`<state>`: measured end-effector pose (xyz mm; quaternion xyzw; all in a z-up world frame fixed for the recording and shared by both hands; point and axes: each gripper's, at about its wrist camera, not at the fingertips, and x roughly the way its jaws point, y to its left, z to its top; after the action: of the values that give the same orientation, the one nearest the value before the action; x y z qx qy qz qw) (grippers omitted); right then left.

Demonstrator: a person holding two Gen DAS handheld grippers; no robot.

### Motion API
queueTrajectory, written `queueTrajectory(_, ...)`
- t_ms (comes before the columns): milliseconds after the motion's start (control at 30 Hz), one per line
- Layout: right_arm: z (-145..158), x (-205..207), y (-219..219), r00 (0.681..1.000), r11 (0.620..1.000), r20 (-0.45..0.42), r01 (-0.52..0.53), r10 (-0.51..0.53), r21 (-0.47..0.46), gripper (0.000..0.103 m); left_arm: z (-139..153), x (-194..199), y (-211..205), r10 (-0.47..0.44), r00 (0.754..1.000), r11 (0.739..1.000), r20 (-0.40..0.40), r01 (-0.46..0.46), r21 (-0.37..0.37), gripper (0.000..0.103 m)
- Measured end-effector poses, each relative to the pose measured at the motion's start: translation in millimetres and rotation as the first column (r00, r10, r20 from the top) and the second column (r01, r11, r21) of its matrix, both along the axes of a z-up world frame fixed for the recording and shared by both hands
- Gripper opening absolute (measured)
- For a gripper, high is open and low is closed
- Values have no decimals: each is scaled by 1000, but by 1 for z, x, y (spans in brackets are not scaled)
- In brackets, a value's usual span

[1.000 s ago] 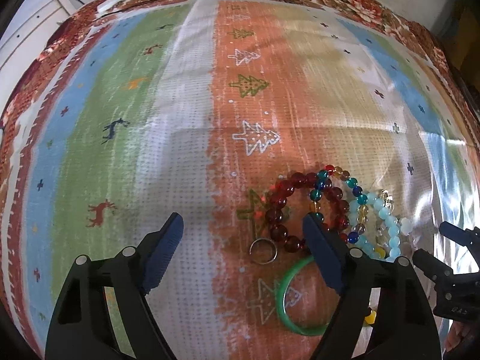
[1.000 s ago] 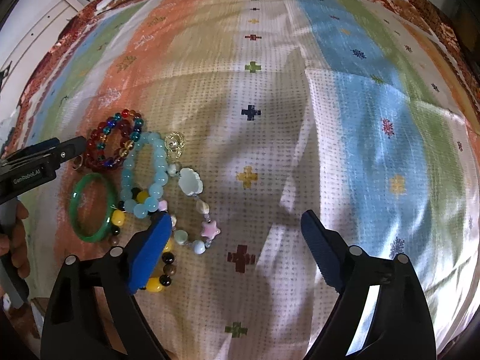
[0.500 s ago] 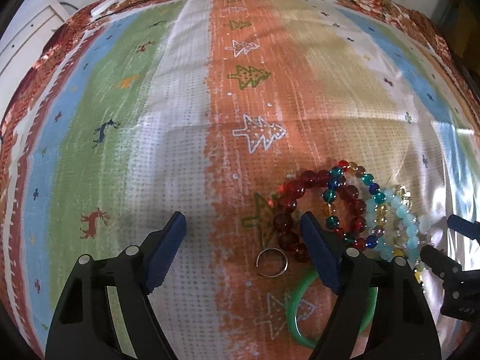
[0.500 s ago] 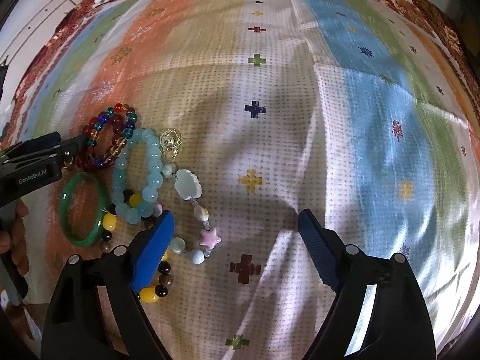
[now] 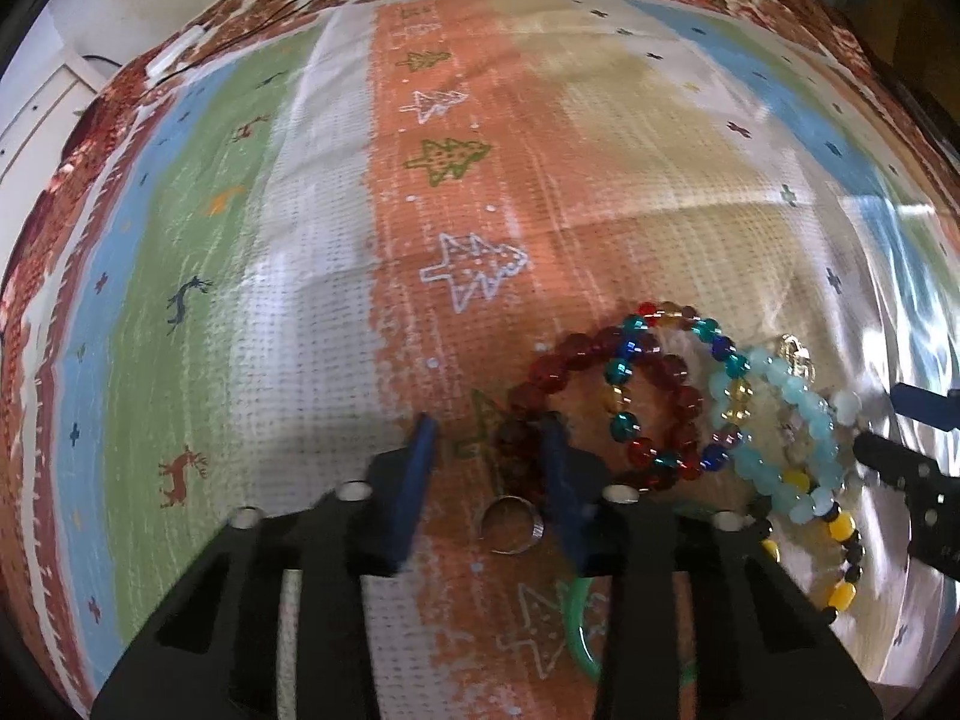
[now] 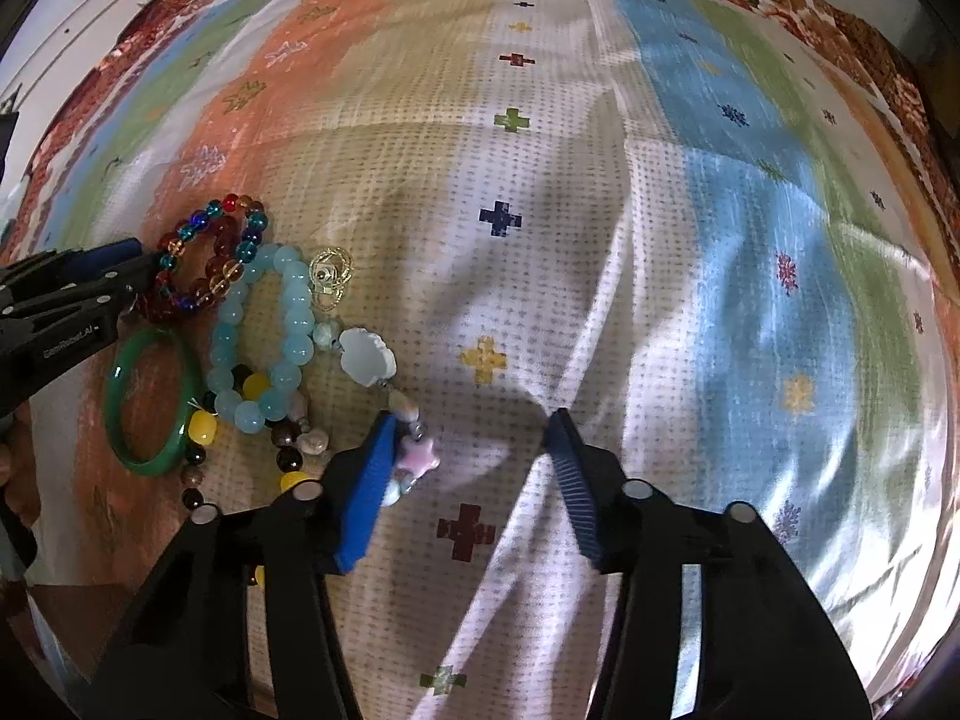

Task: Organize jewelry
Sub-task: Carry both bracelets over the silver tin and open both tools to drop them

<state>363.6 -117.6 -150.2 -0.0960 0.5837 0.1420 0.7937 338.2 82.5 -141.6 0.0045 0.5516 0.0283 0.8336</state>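
One green bangle (image 6: 150, 402), one silver ring (image 5: 513, 525), several beaded bracelets (image 6: 264, 336).

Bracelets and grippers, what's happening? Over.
Left gripper and right gripper just narrowed, both empty. Beaded bracelets pile untouched on striped cloth. Nothing blocking.

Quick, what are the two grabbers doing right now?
Left gripper: open, jaws just been closing; a silver ring shows between them, ungripped.
Right gripper: open, jaws just been closing; only cloth between them.

Right gripper (image 6: 471, 438) fingers half-spread over bare striped cloth (image 6: 600, 210), pink star bead (image 6: 417, 457) beside the left finger.
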Motion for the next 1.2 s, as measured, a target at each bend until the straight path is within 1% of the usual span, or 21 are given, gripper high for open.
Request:
queueTrajectory(33,0,0,-1,1000,1000,0,-1,1,1,42,0,0,1,0,1000,1000,-3,0,-6,19)
queueTrajectory(67,1,1,-2,1000,1000,0,-2,2,1,40,0,0,2,1,1000,1000,-5,-2,-13,15)
queueTrajectory(133,2,1,-5,1000,1000,3,3,-3,-1,29,2,0,6,12,1000,999,-11,-12,-35,14)
queueTrajectory(167,3,1,-7,1000,1000,6,5,-5,-4,26,4,0,8,19,1000,999,-13,-19,-49,14)
queueTrajectory(233,6,1,-13,1000,1000,8,10,-10,1,15,7,-1,9,22,1000,998,-8,-22,-61,13)
queueTrajectory(333,11,1,-16,1000,1000,3,14,-14,27,14,17,-5,10,25,1000,997,13,-24,-74,13)
queueTrajectory(500,21,-8,-15,1000,999,8,-12,12,53,14,41,-13,14,41,997,993,62,-34,-114,13)
queueTrajectory(733,45,-20,0,997,996,59,-51,46,78,14,70,-27,19,54,991,988,125,-34,-152,13)
queueTrajectory(867,62,-27,14,994,991,86,-82,74,102,14,79,-35,19,53,988,988,145,-31,-152,13)
queueTrajectory(967,79,-37,27,987,986,126,-118,104,114,14,84,-41,19,54,986,987,155,-29,-159,13)
queueTrajectory(1133,93,-48,32,977,984,178,-139,117,113,14,92,-52,14,52,984,986,169,-23,-168,13)
queueTrajectory(1200,96,-52,33,973,983,188,-154,133,101,14,97,-58,10,44,982,988,184,-15,-155,13)
